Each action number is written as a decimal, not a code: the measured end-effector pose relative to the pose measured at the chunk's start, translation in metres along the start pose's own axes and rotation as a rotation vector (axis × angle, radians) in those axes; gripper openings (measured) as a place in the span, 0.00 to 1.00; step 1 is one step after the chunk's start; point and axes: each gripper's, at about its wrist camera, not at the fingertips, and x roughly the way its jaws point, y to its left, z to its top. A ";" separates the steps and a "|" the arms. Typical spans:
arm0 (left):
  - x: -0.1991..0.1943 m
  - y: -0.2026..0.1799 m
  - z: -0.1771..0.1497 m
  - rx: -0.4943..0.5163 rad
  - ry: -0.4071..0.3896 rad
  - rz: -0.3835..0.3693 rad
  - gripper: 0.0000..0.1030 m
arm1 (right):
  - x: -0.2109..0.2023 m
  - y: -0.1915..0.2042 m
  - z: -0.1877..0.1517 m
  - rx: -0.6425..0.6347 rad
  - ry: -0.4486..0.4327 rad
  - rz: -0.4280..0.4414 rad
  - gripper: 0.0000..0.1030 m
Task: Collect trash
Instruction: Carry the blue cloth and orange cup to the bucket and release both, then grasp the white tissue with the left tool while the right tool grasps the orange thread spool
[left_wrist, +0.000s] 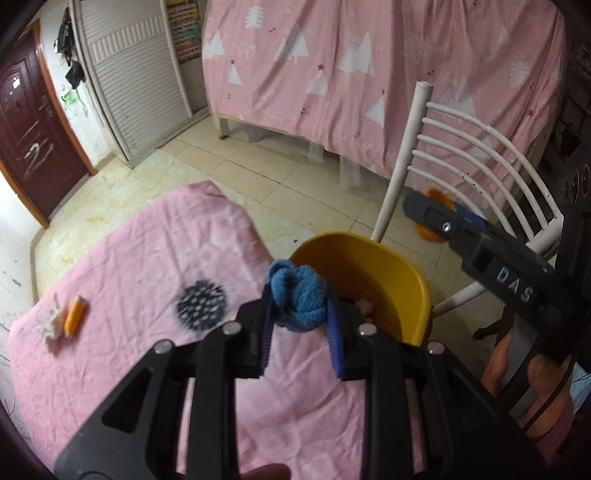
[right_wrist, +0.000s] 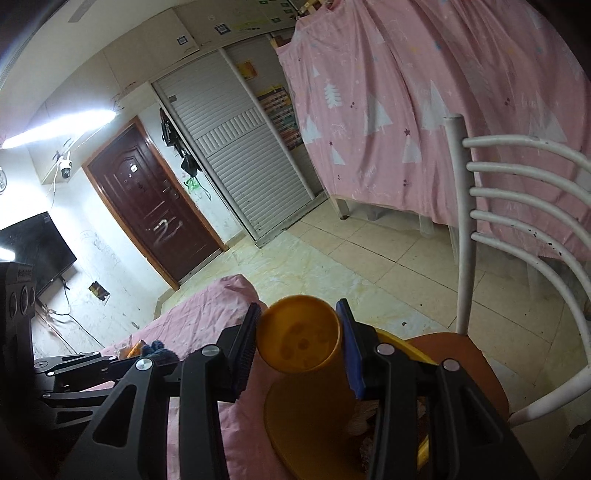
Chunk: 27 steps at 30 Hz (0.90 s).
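Note:
My left gripper (left_wrist: 299, 308) is shut on a blue knitted wad (left_wrist: 298, 295), held at the edge of the pink-covered table (left_wrist: 147, 258), just in front of the yellow bin (left_wrist: 388, 273). On the table lie a black spiky ball (left_wrist: 201, 304), a short orange tube (left_wrist: 74, 315) and a white crumpled scrap (left_wrist: 50, 325). My right gripper (right_wrist: 299, 314) is shut on an orange plastic cup (right_wrist: 299, 339) above the bin's rim (right_wrist: 404, 343). The left wrist view shows it at the upper right (left_wrist: 424, 210), over the bin's far side.
A white slatted chair (left_wrist: 461, 155) stands right behind the bin, with its brown seat (right_wrist: 454, 354) under it. A pink curtain (left_wrist: 369, 66) hangs over a bed frame at the back. A brown door (right_wrist: 155, 210) and a shuttered wardrobe (right_wrist: 243, 155) lie to the left across tiled floor.

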 end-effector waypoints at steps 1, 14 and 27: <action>0.003 -0.002 0.002 -0.001 0.007 -0.003 0.25 | 0.000 -0.003 0.000 0.003 0.000 -0.005 0.35; 0.003 -0.012 0.011 0.009 -0.016 -0.017 0.57 | 0.000 -0.012 0.005 0.028 -0.001 -0.026 0.38; -0.015 0.026 0.004 -0.047 -0.052 0.005 0.57 | 0.015 0.036 0.006 -0.055 0.030 -0.007 0.42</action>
